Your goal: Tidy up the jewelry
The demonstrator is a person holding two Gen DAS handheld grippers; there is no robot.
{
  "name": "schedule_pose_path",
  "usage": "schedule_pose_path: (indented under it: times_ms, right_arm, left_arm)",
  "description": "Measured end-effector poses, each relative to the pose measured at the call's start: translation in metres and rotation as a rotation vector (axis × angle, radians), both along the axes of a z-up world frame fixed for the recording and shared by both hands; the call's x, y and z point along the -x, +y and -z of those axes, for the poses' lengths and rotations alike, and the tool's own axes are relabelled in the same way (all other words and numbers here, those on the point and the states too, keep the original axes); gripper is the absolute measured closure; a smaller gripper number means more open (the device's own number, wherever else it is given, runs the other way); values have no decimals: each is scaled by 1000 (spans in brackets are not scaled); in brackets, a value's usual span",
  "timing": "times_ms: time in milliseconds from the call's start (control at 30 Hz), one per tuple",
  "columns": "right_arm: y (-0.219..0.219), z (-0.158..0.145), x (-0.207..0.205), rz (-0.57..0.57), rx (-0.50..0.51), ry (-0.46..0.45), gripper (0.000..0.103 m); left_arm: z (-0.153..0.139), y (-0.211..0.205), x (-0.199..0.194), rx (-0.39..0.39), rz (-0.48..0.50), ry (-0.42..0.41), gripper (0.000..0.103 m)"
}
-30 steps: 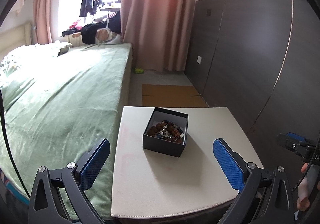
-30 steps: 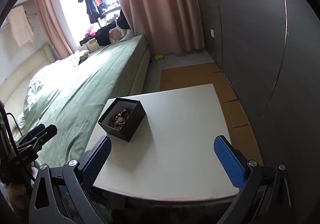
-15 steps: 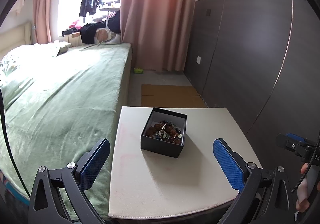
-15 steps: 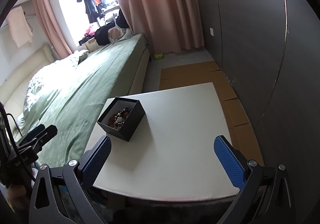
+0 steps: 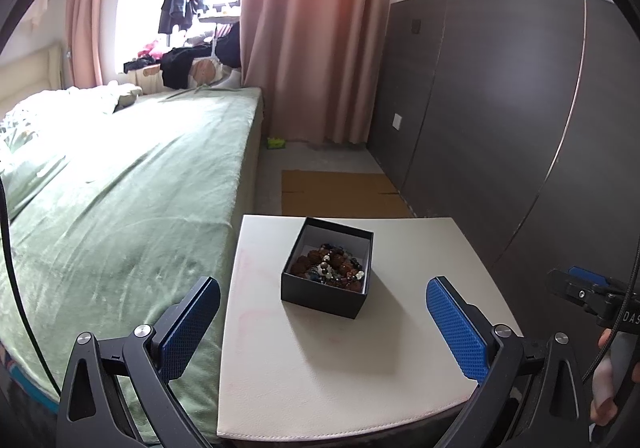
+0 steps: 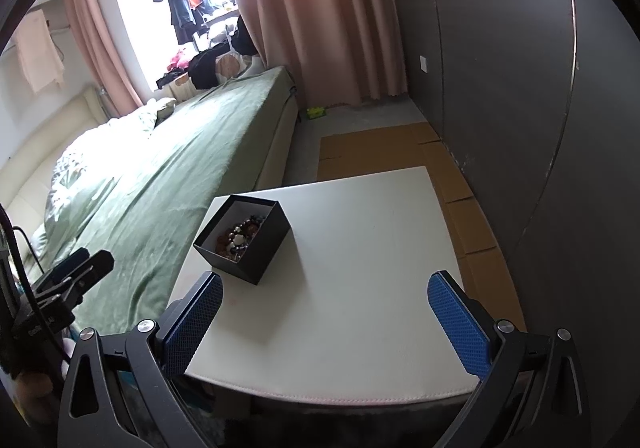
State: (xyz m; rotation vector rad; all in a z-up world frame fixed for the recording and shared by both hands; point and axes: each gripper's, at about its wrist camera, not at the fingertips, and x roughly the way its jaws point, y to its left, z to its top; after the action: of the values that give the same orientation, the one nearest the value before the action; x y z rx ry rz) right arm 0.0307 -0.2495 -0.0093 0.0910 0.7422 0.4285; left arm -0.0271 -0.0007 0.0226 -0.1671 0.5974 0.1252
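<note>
Left tongs (image 5: 322, 322): one, blue pads spread wide, grasping nothing, held back from the near edge of the bench (image 5: 340, 376). Right tongs (image 6: 326, 312): one, likewise released and bare. Bench: one, pale top, carrying a single item. Black box (image 5: 325, 295): one, lidless, sitting toward the bed side of the bench. Beaded jewelry (image 5: 330, 264): a tangled heap of brown, dark and pale beads inside the box; count of separate strands cannot be told. Progress: all jewelry seen lies gathered in the box, none loose on the bench, which fits either pieces stowed or a heap awaiting sorting. Bed (image 5: 120, 188): one, green cover, beside the bench.
</note>
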Motion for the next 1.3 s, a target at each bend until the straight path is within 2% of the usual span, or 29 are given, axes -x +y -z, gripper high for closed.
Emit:
schedule_pose_path:
  times_ms: [1300]
  right_arm:
    - [2, -3, -1, 21, -2, 17, 0]
  left_arm:
    - [2, 0, -3, 2, 3, 10, 0]
